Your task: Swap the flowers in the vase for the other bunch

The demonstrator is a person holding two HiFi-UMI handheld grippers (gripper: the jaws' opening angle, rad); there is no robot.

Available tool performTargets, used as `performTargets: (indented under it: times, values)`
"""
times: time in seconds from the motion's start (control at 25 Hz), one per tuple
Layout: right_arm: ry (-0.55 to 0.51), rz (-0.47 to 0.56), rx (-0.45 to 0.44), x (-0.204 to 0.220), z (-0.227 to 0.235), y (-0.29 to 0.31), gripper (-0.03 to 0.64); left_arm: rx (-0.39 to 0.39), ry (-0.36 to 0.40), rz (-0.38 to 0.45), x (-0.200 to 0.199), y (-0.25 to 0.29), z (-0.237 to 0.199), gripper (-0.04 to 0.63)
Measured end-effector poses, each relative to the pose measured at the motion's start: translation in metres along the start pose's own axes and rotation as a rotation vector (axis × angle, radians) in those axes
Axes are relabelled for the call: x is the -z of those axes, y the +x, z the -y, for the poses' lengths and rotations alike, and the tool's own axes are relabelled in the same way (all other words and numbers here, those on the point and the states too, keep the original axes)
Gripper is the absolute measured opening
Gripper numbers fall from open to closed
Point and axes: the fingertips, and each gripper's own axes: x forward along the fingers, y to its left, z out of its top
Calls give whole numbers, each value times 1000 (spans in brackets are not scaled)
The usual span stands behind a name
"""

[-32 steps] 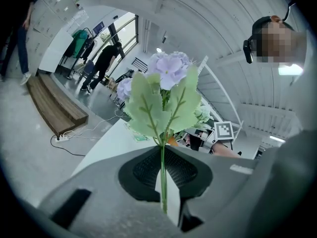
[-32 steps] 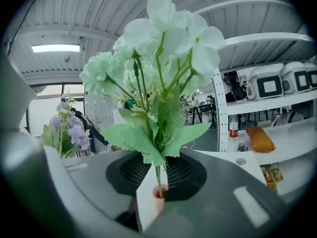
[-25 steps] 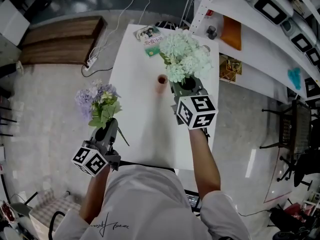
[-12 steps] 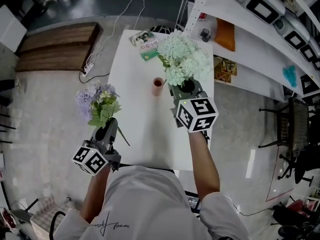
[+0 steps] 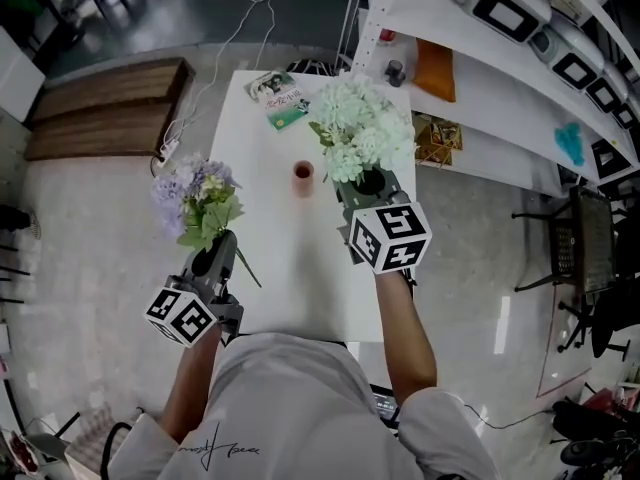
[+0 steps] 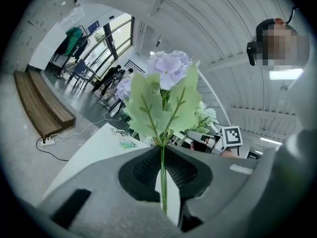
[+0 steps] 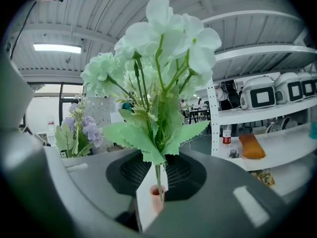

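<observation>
My left gripper [image 5: 213, 261] is shut on the stem of a purple bunch [image 5: 192, 200] with green leaves, held upright off the table's left side. That purple bunch [image 6: 166, 90] fills the left gripper view, its stem pinched at the left gripper [image 6: 163, 172]. My right gripper [image 5: 368, 185] is shut on the stems of a pale green-white bunch [image 5: 360, 128], held above the white table [image 5: 280, 258]. In the right gripper view the white bunch [image 7: 158, 48] rises from the right gripper [image 7: 157, 170]. A small pink vase [image 5: 303, 177] stands empty on the table, left of the right gripper, and the vase [image 7: 156, 198] shows below the jaws.
A printed leaflet [image 5: 279, 93] lies at the table's far edge. White shelving [image 5: 480, 88] with an orange item [image 5: 436, 70] and a small bottle runs along the right. A wooden bench [image 5: 105, 108] stands far left, with a cable and power strip on the floor.
Both grippers have risen slightly with their bunches. The table and vase have shifted left and away in the head view.
</observation>
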Motion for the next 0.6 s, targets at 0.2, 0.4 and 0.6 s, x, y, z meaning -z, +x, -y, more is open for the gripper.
performTargets:
  times: [0.2,0.4,0.6]
  values:
    - [13,-3,2,2,1,-10,77,23,12,1,-5,10,11,20]
    - [29,-8,7,8,3,-25,78,40,22,3,-4,16,21,20]
    - [59,-15,20,20,5,-39,77,52,32,-2,0,22,28,20]
